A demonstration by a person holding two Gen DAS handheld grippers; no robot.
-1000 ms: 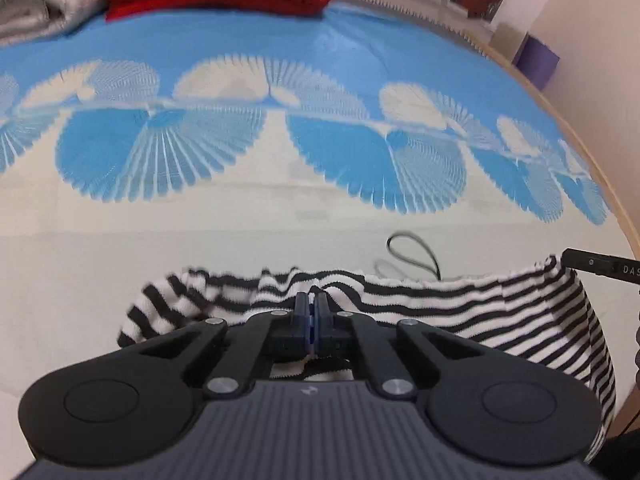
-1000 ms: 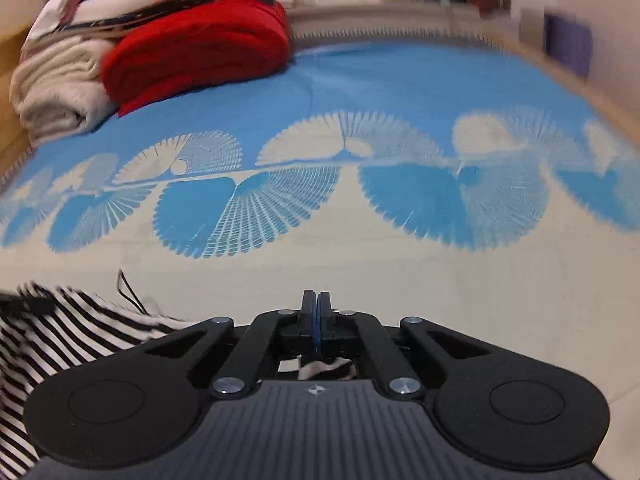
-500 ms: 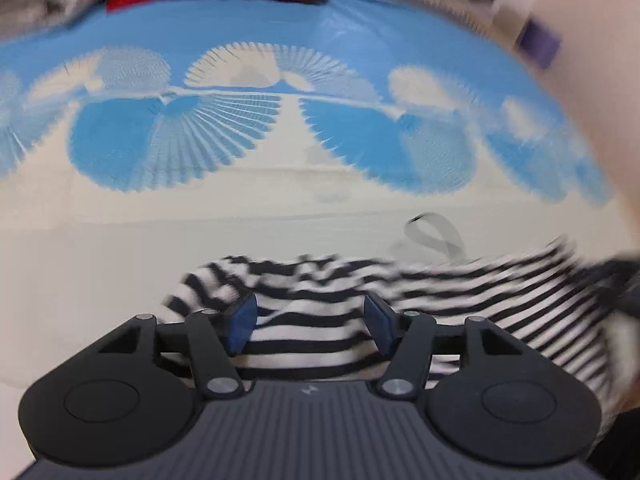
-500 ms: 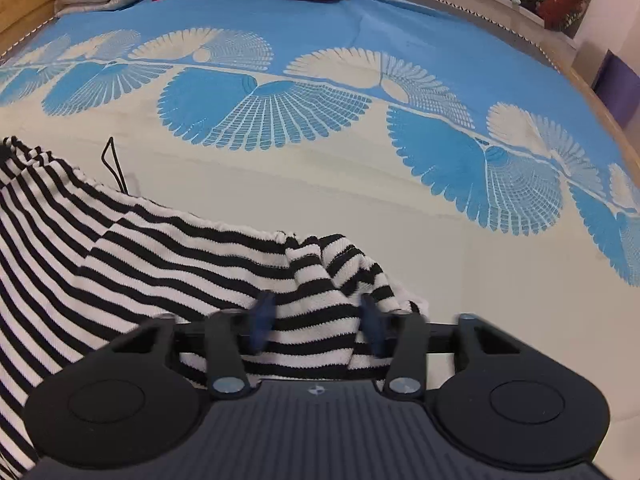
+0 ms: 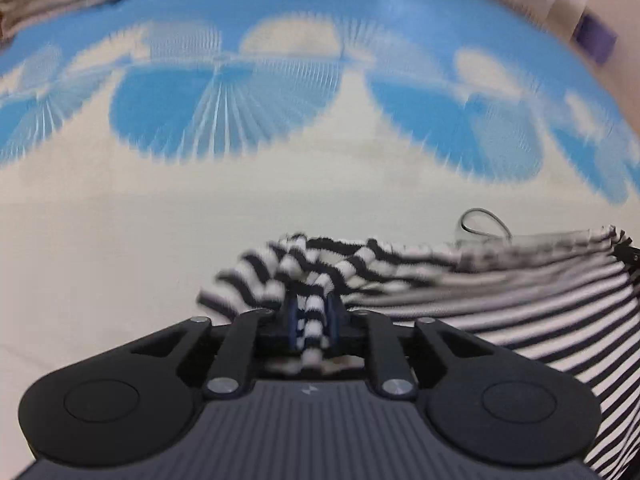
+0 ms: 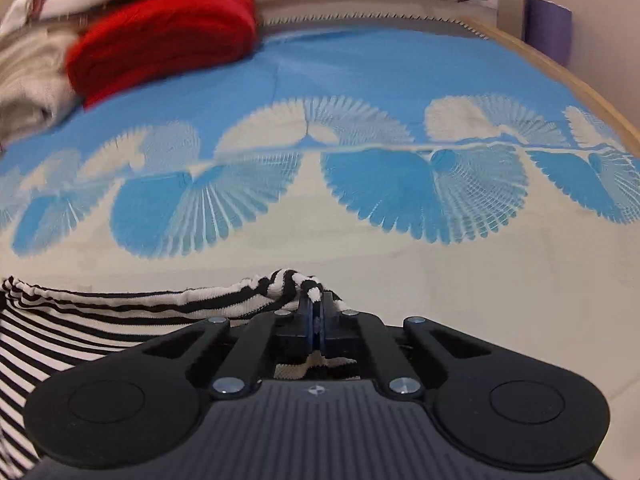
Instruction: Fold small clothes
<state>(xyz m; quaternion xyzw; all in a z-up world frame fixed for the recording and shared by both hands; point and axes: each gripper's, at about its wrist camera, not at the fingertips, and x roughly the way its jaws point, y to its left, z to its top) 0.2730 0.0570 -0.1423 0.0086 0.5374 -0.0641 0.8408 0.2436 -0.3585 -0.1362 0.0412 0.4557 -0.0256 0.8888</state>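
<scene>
Left gripper (image 5: pixel 312 316): jaws clamped on a bunched fold of the striped garment (image 5: pixel 500 304), a twist of fabric standing between the blue pads. Right gripper (image 6: pixel 316 312): jaws together on the opposite corner, a knot of stripes poking out above the tips. The garment's top edge spans between the two grips, and its body trails down toward the person over the blue-and-cream patterned cloth (image 6: pixel 360 92) that covers the surface.

Risks, judged from this:
- Both bites look bunched, not flat. A bunch may slip out under tension, dropping one corner.
- Pulling unevenly would skew the edge and give a crooked fold.
- A dark cord loop (image 5: pixel 484 222) lies just beyond the top edge; it could get trapped in the fold.
- Left view is motion-blurred, so grip depth there is uncertain.

Red folded item (image 6: pixel 168 36) and pale pile (image 6: pixel 32 80) sit well apart at the far end.
</scene>
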